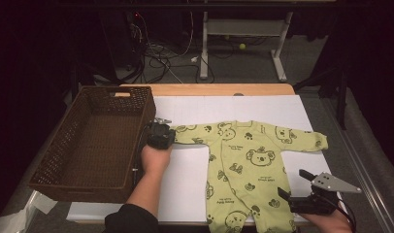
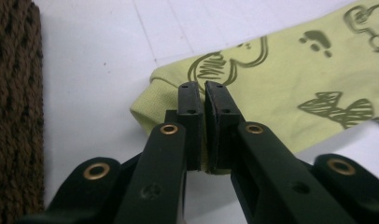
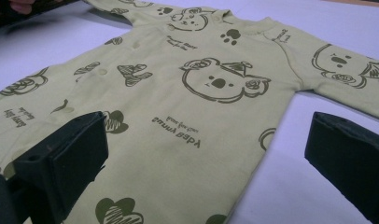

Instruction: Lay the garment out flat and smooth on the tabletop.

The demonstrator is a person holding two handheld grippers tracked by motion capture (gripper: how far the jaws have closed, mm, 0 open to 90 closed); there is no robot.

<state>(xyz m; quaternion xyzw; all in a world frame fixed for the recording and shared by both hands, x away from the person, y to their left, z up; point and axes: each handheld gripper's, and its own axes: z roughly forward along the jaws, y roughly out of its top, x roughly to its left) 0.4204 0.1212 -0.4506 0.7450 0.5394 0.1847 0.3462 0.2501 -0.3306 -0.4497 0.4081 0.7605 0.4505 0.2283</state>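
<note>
High view shows the tabletop (image 1: 195, 102), covered with a white sheet, as the largest thing, running from the wooden far edge down to the person's side. On its left part stands a dark brown wicker basket (image 1: 54, 174), rectangular and open on top, with one long wall just beside the person's left hand. To the right of the basket lies a pale green baby romper (image 1: 248, 160) printed with koala faces, paw marks and hearts; it is spread flat, face up, sleeves stretched out to either side, legs pointing toward the person. The left tongs (image 1: 160, 133) sit at the cuff of the sleeve nearest the basket, held by the left hand (image 1: 155, 158). In the left gripper view the left tongs (image 2: 204, 100) are clamped onto the romper's sleeve cuff (image 2: 152, 105), the green cloth pinched between the two black pads, with the basket's weave at the picture's left edge. The right tongs (image 1: 297, 187) rest near the romper's right leg at the near edge of the tabletop, with their grey plate on top. In the right gripper view the right tongs (image 3: 206, 154) stand wide apart, gripping nothing, above the romper's leg cloth.
</note>
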